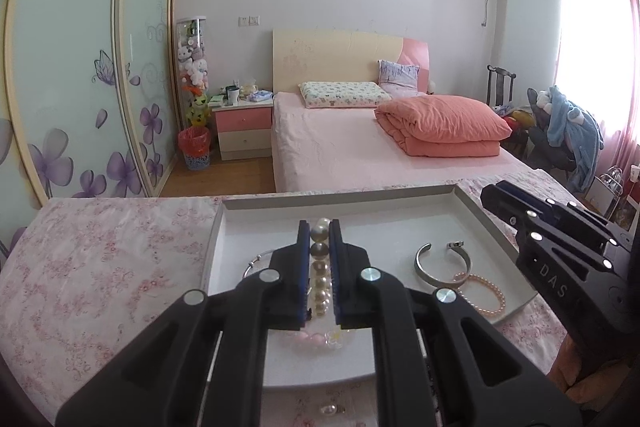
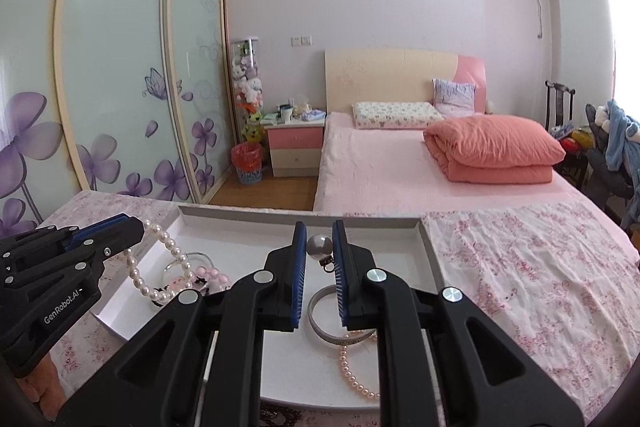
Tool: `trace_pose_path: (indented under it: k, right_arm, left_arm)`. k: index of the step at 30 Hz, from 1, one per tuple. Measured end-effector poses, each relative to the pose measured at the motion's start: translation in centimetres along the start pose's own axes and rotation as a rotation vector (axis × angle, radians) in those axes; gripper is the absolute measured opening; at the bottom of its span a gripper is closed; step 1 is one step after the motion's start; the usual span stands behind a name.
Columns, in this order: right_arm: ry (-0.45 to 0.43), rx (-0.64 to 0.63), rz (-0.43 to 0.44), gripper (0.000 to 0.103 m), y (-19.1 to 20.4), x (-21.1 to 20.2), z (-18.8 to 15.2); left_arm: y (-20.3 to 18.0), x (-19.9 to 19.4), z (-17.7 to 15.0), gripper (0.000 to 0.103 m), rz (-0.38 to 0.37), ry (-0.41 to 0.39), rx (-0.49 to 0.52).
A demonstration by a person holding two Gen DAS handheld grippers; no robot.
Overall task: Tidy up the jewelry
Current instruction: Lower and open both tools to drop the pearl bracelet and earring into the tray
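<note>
Item: shallow white cardboard tray (image 1: pixel 468 201), lower centre of frame, on the floral-clothed counter (image 1: pixel 100 247).

Left gripper (image 1: pixel 319 233): clamped on a strand of large cream and grey pearls (image 1: pixel 320 277), lifted above the tray (so it hangs untangled, I judge).

Right gripper (image 2: pixel 319 245): closed on a single grey pearl pendant with dark clasp (image 2: pixel 319 247), above the tray.

Contents: open silver metal cuff bangle (image 1: pixel 430 269); small pink pearl bracelet (image 1: pixel 486 293); thin silver hoop bangle (image 1: pixel 256 261); pink bead piece (image 1: pixel 310 338) (partly hidden).

Outside, bottom edge: loose white pearl earring (image 1: pixel 329 409).
</note>
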State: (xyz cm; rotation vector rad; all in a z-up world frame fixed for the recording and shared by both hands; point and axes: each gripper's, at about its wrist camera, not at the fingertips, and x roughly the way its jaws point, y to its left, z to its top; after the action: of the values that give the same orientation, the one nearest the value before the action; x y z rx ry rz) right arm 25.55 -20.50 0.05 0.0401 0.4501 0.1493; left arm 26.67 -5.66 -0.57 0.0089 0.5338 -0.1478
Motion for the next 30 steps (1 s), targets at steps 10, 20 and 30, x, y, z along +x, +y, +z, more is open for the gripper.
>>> trace_pose_path:
  k: [10, 20, 30]
  right_arm:
    - [0.078, 0.046, 0.012, 0.023, -0.4, 2.2, -0.2]
    - [0.063, 0.082, -0.007, 0.033, -2.1, 0.4, 0.1]
    - [0.135, 0.038, 0.013, 0.033, -1.3, -2.7, -2.3]
  left_arm:
    - [0.2, 2.8, -0.2, 0.013, -0.030, 0.047, -0.035]
    - [2.5, 1.7, 0.2, 0.024, -0.017, 0.050, -0.104]
    - [5.8, -2.9, -2.5, 0.040, 0.058, 0.073, -0.117]
